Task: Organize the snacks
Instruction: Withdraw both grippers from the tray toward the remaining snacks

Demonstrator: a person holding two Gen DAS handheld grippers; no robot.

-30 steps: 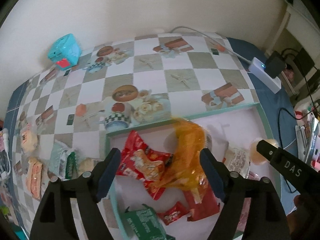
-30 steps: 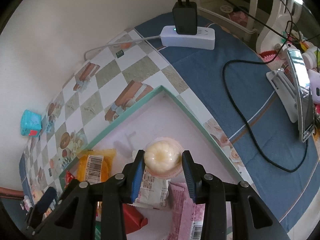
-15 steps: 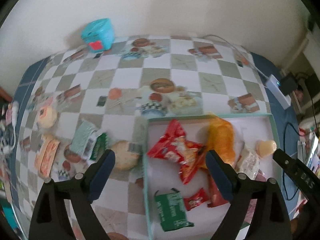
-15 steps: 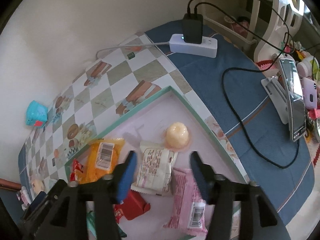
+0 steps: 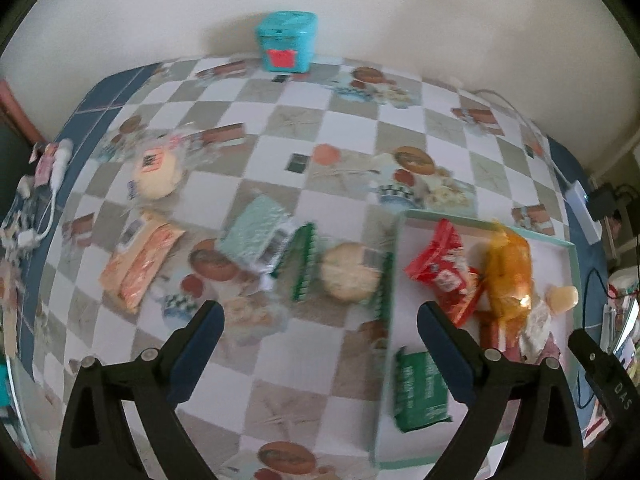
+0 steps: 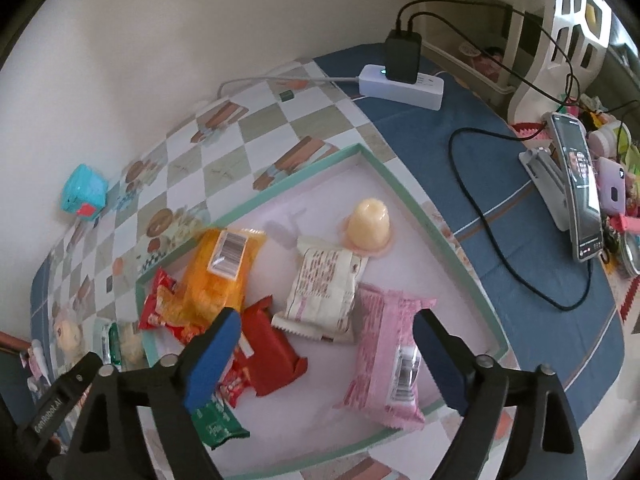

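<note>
A mint-rimmed tray (image 6: 304,172) holds a jelly cup (image 6: 368,220), an orange packet (image 6: 224,268), a cream packet (image 6: 324,288), a pink packet (image 6: 388,348) and red wrappers. My right gripper (image 6: 327,320) hovers above the cream and pink packets. Its jaws are opening and touch nothing. My left gripper (image 5: 318,316) hangs over the checked tablecloth just left of the tray (image 5: 480,220), jaws opening, nothing between them. Beyond it lie a round bun (image 5: 350,276), a green-striped packet (image 5: 302,264), a mint packet (image 5: 256,232), an orange biscuit packet (image 5: 140,260) and a wrapped pastry (image 5: 156,172).
A teal box (image 5: 286,40) stands against the back wall. Right of the tray, on blue cloth, lie a white power strip (image 6: 400,84) with a black charger, trailing cables and a phone on a stand (image 6: 580,184). Clutter fills the far right edge.
My right gripper opened, let go of the jelly cup and drew back; the cup now stands in the tray. My left gripper swung left from over the tray to the loose snacks, widening.
</note>
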